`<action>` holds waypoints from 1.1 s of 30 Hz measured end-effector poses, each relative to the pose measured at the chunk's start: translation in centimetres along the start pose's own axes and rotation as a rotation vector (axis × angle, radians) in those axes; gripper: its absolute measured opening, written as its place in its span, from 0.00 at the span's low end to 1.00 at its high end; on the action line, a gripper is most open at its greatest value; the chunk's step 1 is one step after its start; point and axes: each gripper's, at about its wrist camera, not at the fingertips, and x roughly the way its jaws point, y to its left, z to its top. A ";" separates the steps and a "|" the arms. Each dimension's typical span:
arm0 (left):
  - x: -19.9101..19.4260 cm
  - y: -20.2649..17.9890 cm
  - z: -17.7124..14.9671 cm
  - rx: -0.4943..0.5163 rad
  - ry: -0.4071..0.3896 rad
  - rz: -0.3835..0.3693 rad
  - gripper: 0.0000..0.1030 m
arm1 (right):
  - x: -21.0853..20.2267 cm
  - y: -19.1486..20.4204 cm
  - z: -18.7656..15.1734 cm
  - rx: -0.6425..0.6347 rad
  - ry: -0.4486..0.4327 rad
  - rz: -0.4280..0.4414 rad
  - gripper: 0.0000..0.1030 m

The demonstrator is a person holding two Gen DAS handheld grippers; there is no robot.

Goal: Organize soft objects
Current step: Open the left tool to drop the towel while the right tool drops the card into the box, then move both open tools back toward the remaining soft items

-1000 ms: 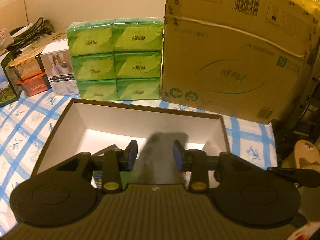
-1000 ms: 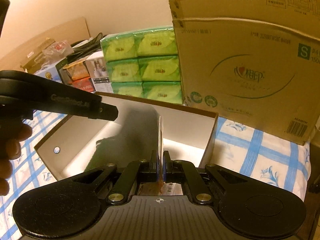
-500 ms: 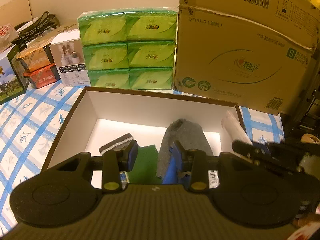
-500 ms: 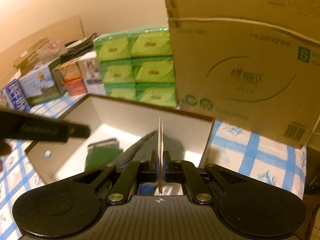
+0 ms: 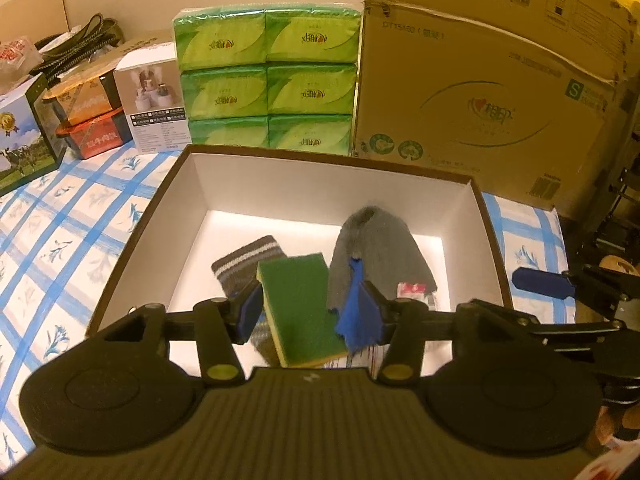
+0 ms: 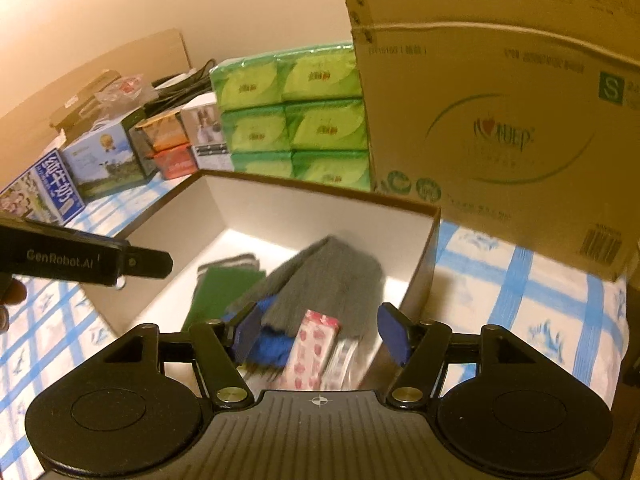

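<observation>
The open box (image 5: 132, 232) sits on the blue-checked cloth of the desk (image 5: 60, 232), its brown rim running from the left wall to the right wall with white floor bare at the back and along the left side. Behind it the far edge is closed off: small cartons (image 5: 150, 100) at left, the stack of green tissue packs (image 5: 266, 80) in the middle, the large cardboard carton (image 5: 480, 92) at right, all standing just beyond the rim.

The left gripper (image 5: 308, 314) hangs over the near part of the box, its jaws opening; the green sponge (image 5: 300, 304) lies between them, leaning on the striped sock (image 5: 244, 258), and the pads do not press on it. Beside the sponge lies the grey sock (image 5: 380, 252) with its blue toe (image 5: 358, 316) against the right finger.

The right gripper (image 6: 320, 334) is over the box's near right corner, its jaws opening and standing wide; the pink patterned packet (image 6: 314, 350) lies loose between them, blurred, on the grey sock (image 6: 332, 276).

Only the left wrist view shows the sponge's yellow edge clearly and the cluttered dark area past the desk's right edge. Only the right wrist view shows the packet's full face, a fingertip (image 6: 14, 292) at the left border and the milk carton (image 6: 44, 196) far left. Each gripper appears at the side of the other's view.
</observation>
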 end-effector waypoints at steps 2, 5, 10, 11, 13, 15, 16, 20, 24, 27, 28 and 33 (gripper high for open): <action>-0.8 0.0 -0.6 0.008 -0.004 0.001 0.51 | -0.8 0.1 -0.7 0.005 0.007 0.019 0.63; -2.0 0.1 -1.4 0.004 -0.013 -0.004 0.51 | -1.9 0.3 -1.4 0.012 0.013 0.033 0.63; -4.3 0.5 -3.0 -0.008 -0.030 -0.012 0.52 | -4.0 1.0 -2.5 0.012 0.010 0.061 0.63; -4.7 0.6 -3.4 -0.013 -0.032 -0.014 0.53 | -4.4 1.1 -2.7 0.009 0.010 0.065 0.63; -5.7 0.8 -4.2 -0.025 -0.035 -0.014 0.53 | -5.1 1.4 -3.2 0.005 0.010 0.070 0.63; -6.6 0.9 -5.0 -0.029 -0.035 -0.017 0.53 | -5.8 1.6 -3.6 0.007 0.012 0.077 0.64; -7.1 0.9 -5.5 -0.028 -0.037 -0.014 0.53 | -6.2 1.7 -3.8 0.009 0.013 0.079 0.64; -9.1 1.1 -7.3 -0.024 -0.049 -0.005 0.53 | -7.7 2.3 -4.7 -0.011 0.015 0.074 0.64; -10.8 1.3 -9.2 -0.024 -0.056 0.009 0.53 | -9.1 2.7 -5.8 -0.022 0.025 0.077 0.64; -12.0 1.5 -10.5 -0.026 -0.058 0.020 0.53 | -10.0 3.1 -6.6 -0.028 0.031 0.083 0.64; -12.4 1.6 -10.9 -0.026 -0.058 0.027 0.53 | -10.2 3.2 -6.9 -0.035 0.033 0.079 0.64; -14.4 2.2 -13.3 -0.048 -0.065 0.052 0.53 | -11.4 3.7 -8.2 -0.030 0.047 0.092 0.64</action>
